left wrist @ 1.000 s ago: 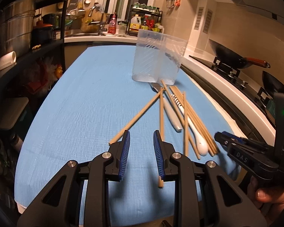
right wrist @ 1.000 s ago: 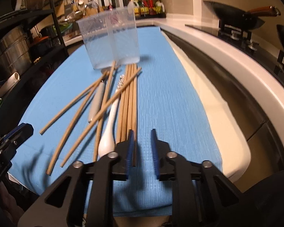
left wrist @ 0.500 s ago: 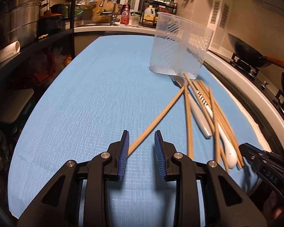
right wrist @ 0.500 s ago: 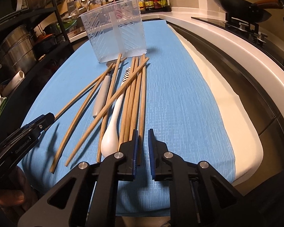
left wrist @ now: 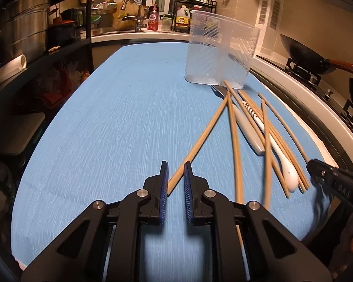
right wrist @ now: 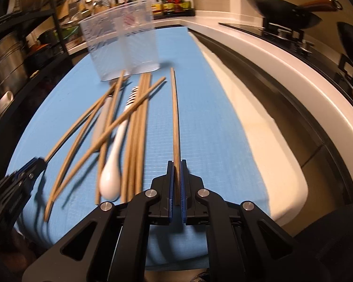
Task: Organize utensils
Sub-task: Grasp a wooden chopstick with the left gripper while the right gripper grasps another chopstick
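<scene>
Several wooden chopsticks, a white spoon (right wrist: pixel 113 171) and a grey-handled utensil (right wrist: pixel 101 122) lie mixed on the blue mat (left wrist: pixel 120 127), in front of a clear divided holder (left wrist: pixel 221 51). My left gripper (left wrist: pixel 176 164) is low over the mat. Its jaws are closing around the near end of the leftmost chopstick (left wrist: pixel 200 136), which lies slantwise between the pads with a gap still showing. My right gripper (right wrist: pixel 176 164) is shut on the end of one chopstick (right wrist: pixel 175 117). That stick points straight ahead, apart from the pile, towards the holder (right wrist: pixel 122 47).
A white counter edge (right wrist: pixel 282 75) and a stove with a black wok (left wrist: pixel 303 56) run along the right. A dark shelf with steel pots (left wrist: pixel 23 35) stands at the left. A sink and bottles are at the far end.
The right gripper shut on one chopstick and drew it out of the bundle to the right. The left gripper shifted left onto the outer chopstick's end and its jaws narrowed.
</scene>
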